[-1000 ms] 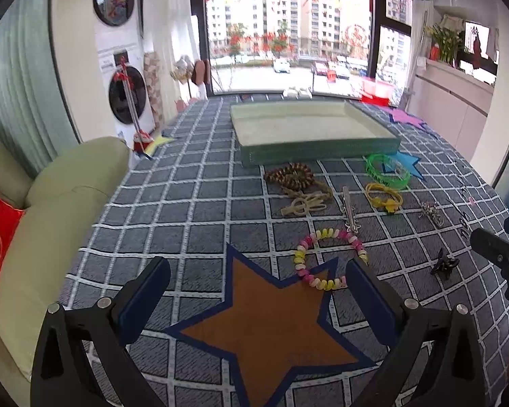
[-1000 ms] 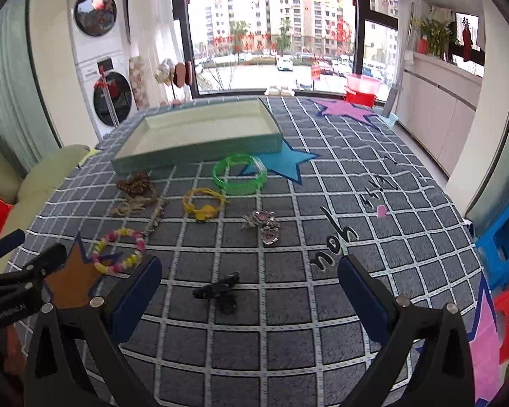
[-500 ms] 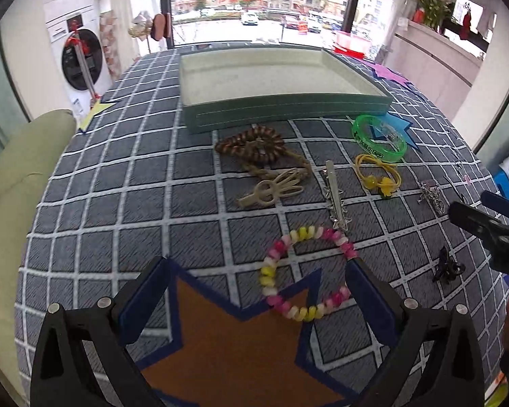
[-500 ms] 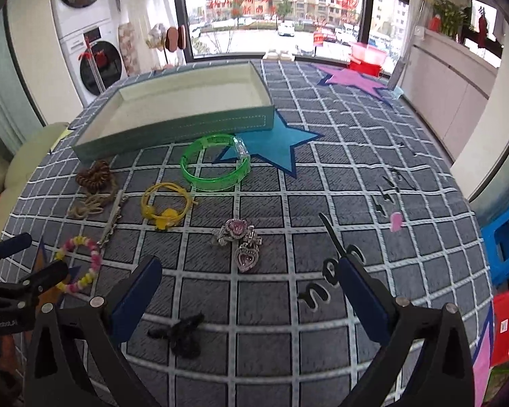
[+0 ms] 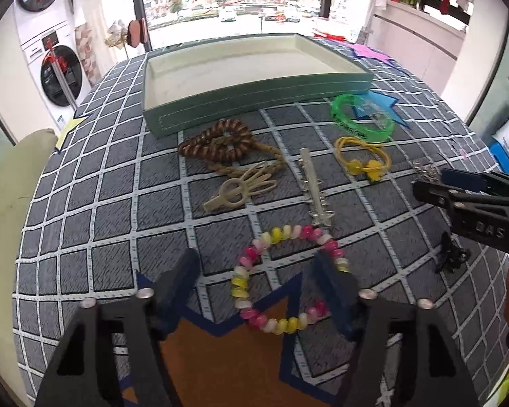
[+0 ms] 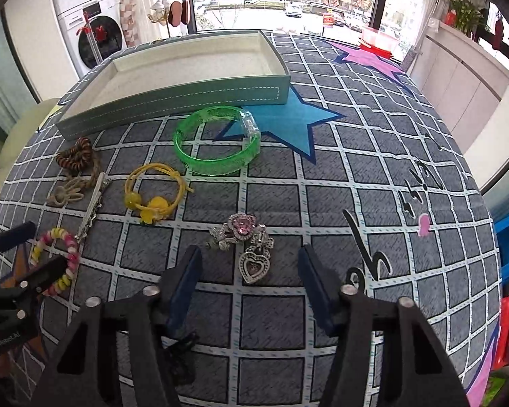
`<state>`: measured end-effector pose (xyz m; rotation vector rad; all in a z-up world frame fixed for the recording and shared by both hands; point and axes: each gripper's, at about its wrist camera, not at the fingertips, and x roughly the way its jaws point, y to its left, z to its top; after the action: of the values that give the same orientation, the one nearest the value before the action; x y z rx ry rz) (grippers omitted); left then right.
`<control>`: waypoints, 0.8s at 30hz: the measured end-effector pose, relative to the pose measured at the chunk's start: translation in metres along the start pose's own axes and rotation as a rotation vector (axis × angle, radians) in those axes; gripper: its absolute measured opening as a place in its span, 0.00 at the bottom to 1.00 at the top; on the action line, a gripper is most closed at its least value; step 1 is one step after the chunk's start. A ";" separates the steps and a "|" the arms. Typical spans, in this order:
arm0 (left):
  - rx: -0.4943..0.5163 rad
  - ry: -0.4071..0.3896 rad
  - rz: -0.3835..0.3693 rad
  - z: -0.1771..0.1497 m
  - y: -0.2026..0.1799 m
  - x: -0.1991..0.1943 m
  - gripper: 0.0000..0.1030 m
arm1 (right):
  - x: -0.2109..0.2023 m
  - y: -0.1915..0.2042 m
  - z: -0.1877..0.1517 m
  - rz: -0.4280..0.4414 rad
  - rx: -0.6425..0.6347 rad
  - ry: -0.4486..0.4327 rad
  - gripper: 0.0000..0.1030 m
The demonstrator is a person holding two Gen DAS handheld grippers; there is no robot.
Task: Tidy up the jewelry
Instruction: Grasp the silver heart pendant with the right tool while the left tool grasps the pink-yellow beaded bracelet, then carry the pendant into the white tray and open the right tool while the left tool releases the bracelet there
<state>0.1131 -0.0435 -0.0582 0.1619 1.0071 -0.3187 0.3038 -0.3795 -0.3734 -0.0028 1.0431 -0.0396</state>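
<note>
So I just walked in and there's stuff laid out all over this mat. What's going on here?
A person is tidying jewelry with two handheld grippers. The left gripper, open, is low over the pink-and-yellow bead bracelet, its fingers on either side of the loop. The right gripper, also open, frames the silver heart brooch. Nothing is picked up yet, and the green tray holds nothing. The green bangle and yellow hair tie lie on the mat.
</note>
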 end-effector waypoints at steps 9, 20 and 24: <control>-0.001 -0.006 -0.125 0.000 0.001 -0.006 0.22 | -0.007 -0.003 -0.004 0.010 0.037 0.001 0.20; -0.080 -0.051 -0.211 0.000 0.022 -0.039 0.22 | -0.037 -0.029 -0.005 0.121 0.139 -0.039 0.20; -0.085 -0.089 -0.219 0.013 0.028 -0.055 0.22 | -0.052 -0.030 0.008 0.156 0.143 -0.070 0.20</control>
<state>0.1055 -0.0106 -0.0051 -0.0399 0.9496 -0.4777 0.2836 -0.4079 -0.3239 0.2054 0.9658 0.0275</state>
